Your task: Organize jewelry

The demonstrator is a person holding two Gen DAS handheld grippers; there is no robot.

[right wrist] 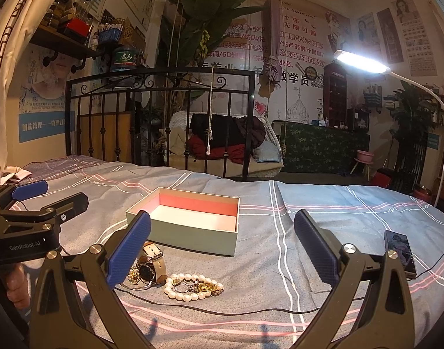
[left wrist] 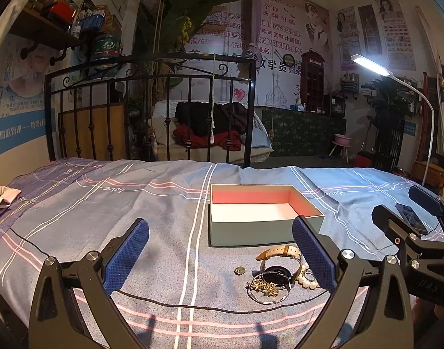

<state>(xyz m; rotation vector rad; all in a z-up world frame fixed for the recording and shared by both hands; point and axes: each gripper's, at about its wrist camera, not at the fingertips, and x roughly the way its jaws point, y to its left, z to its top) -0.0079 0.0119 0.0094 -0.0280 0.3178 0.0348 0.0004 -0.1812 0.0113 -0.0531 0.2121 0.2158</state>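
Jewelry (right wrist: 175, 279) beside box (right wrist: 189, 224), low between wide-apart left tongs (left wrist: 222, 256) and right tongs (right wrist: 222, 250).

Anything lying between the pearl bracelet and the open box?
Nothing: in the right wrist view only bare bedspread separates the pearl bracelet from the open box. The watch sits off to the left.

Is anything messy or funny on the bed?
Yes. The jewelry is heaped on the bedspread in front of the open box, not inside: watch, pearl bracelet with ring inside its loop. A phone and a black cable lie there too.
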